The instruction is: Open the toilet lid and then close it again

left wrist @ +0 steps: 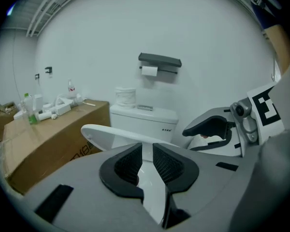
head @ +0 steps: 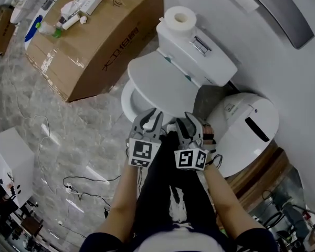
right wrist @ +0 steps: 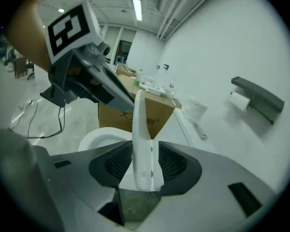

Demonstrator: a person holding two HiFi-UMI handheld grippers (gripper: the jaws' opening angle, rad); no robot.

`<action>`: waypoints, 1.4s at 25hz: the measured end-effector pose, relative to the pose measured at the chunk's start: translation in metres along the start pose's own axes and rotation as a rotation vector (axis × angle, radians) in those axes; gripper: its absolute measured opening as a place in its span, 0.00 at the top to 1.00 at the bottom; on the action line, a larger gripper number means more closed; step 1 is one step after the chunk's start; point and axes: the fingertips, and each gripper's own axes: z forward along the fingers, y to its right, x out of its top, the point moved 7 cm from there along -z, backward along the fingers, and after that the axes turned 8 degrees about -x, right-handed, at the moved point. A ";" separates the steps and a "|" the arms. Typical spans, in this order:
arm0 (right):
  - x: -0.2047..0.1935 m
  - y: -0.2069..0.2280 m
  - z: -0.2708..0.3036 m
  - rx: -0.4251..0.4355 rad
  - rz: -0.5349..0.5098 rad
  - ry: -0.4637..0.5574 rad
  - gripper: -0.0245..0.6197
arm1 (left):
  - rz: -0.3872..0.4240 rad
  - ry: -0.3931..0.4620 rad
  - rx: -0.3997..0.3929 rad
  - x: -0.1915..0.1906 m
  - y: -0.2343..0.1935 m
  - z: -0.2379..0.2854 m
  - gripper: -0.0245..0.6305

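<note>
Right tongs (right wrist: 145,161) clamp the white toilet lid (head: 163,80) by its front edge at centre; left tongs (left wrist: 147,161) stand slightly apart, empty.

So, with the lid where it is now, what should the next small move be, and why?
Probably raise the right gripper, swinging the toilet lid up toward the tank: the lid's edge sits clamped between its pads, yet it is only partly lifted off the seat.
</note>
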 end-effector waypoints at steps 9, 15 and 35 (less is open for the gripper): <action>0.006 0.008 0.011 0.007 0.012 -0.055 0.90 | -0.019 0.045 0.012 0.020 0.002 0.015 0.86; 0.006 0.019 0.012 0.016 0.040 -0.058 0.90 | -0.053 0.081 0.052 0.025 0.006 0.020 0.86; 0.000 0.059 0.021 -0.022 0.080 -0.057 0.90 | -0.089 0.167 0.044 0.058 0.008 0.026 0.95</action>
